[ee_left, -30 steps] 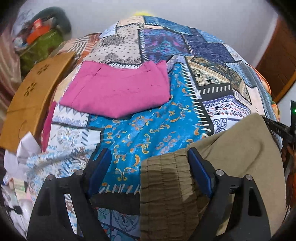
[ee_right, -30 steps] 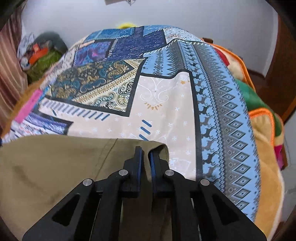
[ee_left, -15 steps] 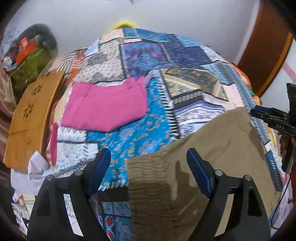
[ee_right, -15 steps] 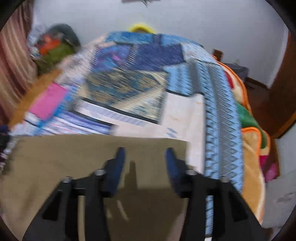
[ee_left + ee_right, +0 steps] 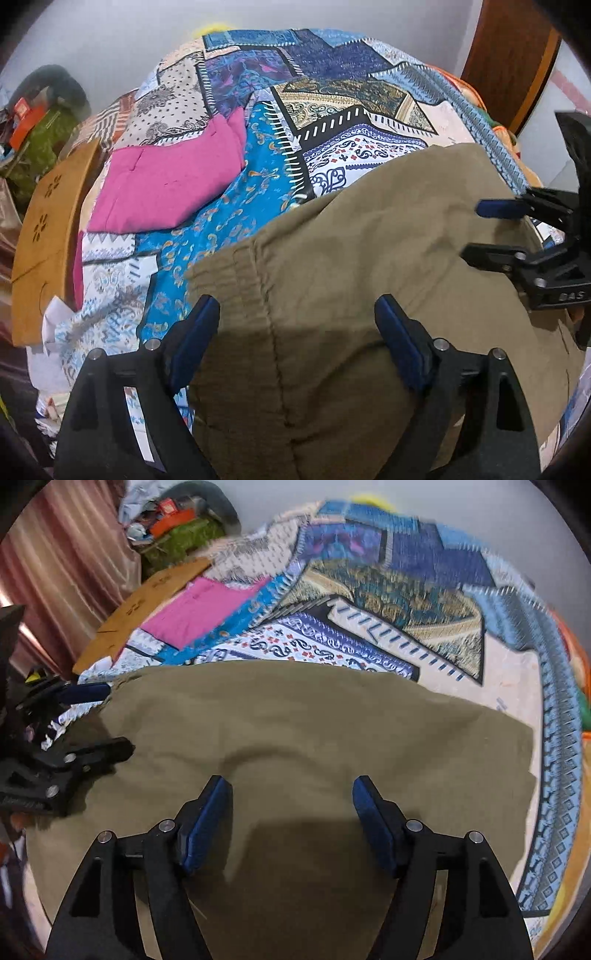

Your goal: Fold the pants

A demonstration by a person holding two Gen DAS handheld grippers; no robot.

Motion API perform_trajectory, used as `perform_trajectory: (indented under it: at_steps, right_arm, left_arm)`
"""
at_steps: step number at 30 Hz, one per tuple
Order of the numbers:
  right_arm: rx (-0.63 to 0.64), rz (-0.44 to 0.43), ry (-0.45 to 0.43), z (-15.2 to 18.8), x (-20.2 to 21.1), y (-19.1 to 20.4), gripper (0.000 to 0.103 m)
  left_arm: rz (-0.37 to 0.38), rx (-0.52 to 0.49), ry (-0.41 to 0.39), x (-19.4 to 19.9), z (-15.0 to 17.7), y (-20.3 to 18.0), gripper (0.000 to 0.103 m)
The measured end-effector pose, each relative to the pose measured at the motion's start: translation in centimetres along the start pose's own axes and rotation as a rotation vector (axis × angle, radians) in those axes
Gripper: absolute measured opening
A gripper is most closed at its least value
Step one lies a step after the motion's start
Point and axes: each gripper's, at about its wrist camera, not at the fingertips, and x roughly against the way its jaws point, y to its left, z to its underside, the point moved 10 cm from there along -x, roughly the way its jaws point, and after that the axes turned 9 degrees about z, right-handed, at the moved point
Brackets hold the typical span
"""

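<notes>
Lying limp on the bed [image 5: 369, 110], the soft, light pants [image 5: 369, 258] suit pinching by their ribbed waistband [image 5: 229, 280]; left tongs [image 5: 295, 325] gape, right tongs [image 5: 291, 812] are opening, both empty.

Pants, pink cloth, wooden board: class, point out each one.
Pants [image 5: 332, 258]: left wrist view, on the flat middle.
Pink cloth [image 5: 166, 188]: left wrist view, its centre.
Wooden board [image 5: 48, 236]: left wrist view, its face.
</notes>
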Motion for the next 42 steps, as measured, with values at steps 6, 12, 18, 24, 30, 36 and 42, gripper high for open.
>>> perform_trajectory:
  at_steps: [6,12,18,24,30,36,42]
  right_arm:
    - [-0.045,-0.004,0.008,3.7,2.4,-0.7,0.067]
    - [-0.111,0.007,-0.004,7.6,5.1,-1.6,0.067]
    - [-0.168,0.03,-0.013,10.7,7.2,-2.4,0.067]
    - [-0.2,0.066,-0.011,13.7,8.3,-2.9,0.068]
    - [-0.236,0.081,-0.03,14.4,9.3,-3.3,0.068]
    - [-0.168,0.147,-0.056,13.5,10.3,-2.7,0.068]
    - [-0.132,0.115,-0.169,9.4,11.8,-0.2,0.068]
  left_arm:
    - [0.026,0.044,-0.013,1.9,1.6,0.1,0.088]
    - [-0.042,-0.003,-0.03,3.7,4.2,-0.7,0.088]
    - [-0.065,0.012,-0.057,5.1,6.3,-1.0,0.088]
    - [-0.05,0.068,-0.092,6.1,8.0,-0.9,0.088]
    - [-0.078,0.051,-0.104,7.4,8.8,-1.1,0.088]
    - [-0.18,0.094,-0.143,10.4,9.1,0.8,0.088]
    - [-0.051,0.183,-0.115,10.7,10.3,0.5,0.088]
